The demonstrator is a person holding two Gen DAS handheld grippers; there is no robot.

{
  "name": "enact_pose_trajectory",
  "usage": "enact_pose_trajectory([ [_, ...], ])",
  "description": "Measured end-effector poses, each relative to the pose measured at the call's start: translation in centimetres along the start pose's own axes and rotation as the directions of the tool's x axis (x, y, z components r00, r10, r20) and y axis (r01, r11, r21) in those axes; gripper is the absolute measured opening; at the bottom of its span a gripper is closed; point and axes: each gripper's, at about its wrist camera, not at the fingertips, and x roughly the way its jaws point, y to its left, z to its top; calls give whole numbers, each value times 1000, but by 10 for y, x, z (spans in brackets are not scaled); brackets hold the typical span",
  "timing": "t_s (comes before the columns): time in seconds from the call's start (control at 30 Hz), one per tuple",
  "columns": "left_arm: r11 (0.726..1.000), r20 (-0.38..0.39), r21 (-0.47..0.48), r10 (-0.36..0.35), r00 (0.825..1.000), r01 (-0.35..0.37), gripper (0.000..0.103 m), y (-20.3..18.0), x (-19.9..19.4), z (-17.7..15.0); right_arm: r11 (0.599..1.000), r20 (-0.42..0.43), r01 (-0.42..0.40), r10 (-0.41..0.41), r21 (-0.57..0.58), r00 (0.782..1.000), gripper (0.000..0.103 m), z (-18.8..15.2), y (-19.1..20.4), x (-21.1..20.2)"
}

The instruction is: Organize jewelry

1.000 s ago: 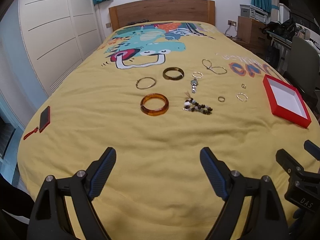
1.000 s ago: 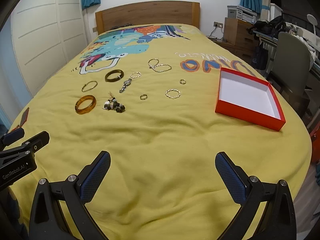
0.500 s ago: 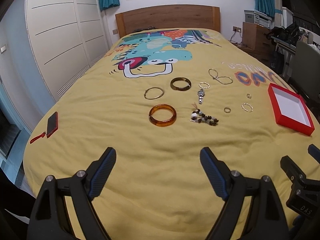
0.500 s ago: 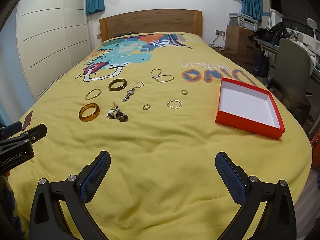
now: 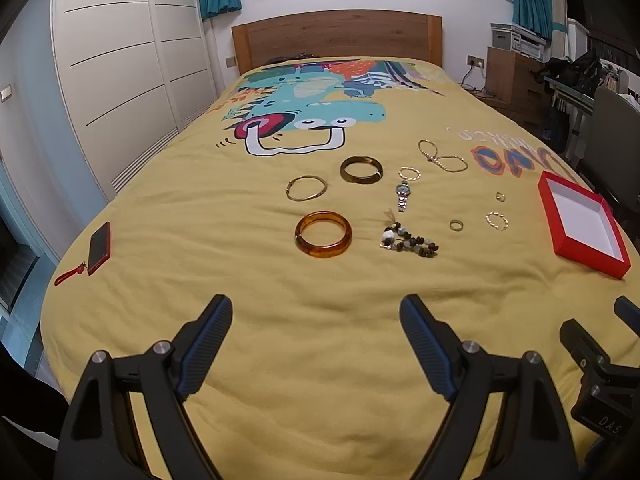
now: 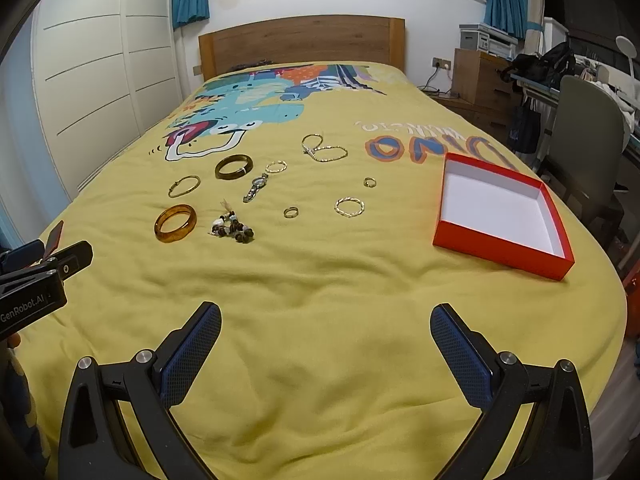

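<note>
Jewelry pieces, including a translucent amber bangle (image 5: pixel 323 234), lie on the yellow bedspread (image 6: pixel 320 280); left gripper (image 5: pixel 316 318) and right gripper (image 6: pixel 326 326) fingers spread apart, empty.

A yellow bedspread (image 5: pixel 224 216) with a cartoon print covers the bed — a red phone (image 5: pixel 99 247) lies near its left edge, a wooden headboard (image 5: pixel 336 42) behind.

The left gripper (image 5: pixel 316 312) hangs level with its jaws spread wide, nothing between them — the right gripper (image 6: pixel 326 322), just beside it on its right, is equally wide and empty.
</note>
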Motion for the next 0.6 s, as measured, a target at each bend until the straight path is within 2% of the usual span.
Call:
enact_pose_trajectory([
  [0.6,1000,-44,-5,-12,999,12,85,-3,18,-1,1000,-24,-25,25,15,999,103,0,-6,15],
])
